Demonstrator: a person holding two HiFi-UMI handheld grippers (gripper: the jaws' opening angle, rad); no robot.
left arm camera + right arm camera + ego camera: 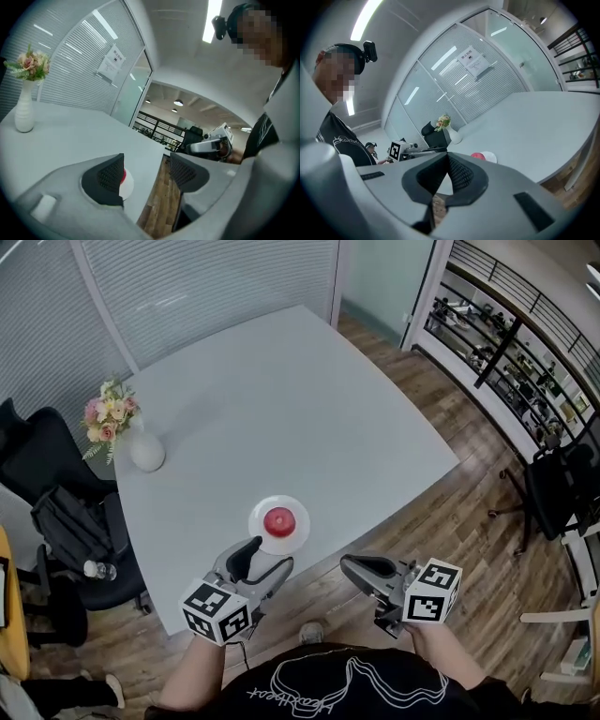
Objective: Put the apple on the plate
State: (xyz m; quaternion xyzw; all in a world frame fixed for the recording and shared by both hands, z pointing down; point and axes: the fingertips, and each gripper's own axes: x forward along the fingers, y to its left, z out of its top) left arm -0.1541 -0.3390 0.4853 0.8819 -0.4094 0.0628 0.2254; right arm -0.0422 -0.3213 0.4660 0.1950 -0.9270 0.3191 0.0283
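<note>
A red apple (pixel 278 518) rests on a small white plate (pixel 298 532) near the front edge of the pale grey table (pixel 281 409). My left gripper (pixel 265 556) hovers just in front of the plate, off the table edge, with its jaws wide apart and nothing between them. In the left gripper view the left gripper (pixel 146 172) is open, and a sliver of the apple (pixel 123 176) and plate (pixel 128 184) peeks from behind the left jaw. My right gripper (pixel 349 565) hangs over the floor to the right, tips together and empty. The right gripper view shows the right gripper (pixel 447 155), the apple (pixel 477 155) and the plate (pixel 491 157).
A white vase of flowers (pixel 143 448) stands at the table's left edge. A black office chair with a bag (pixel 66 507) and a water bottle (pixel 98 570) sit left of the table. Wooden floor (pixel 450 521) lies to the right, with another chair (pixel 553 488) and shelves (pixel 506 352) beyond.
</note>
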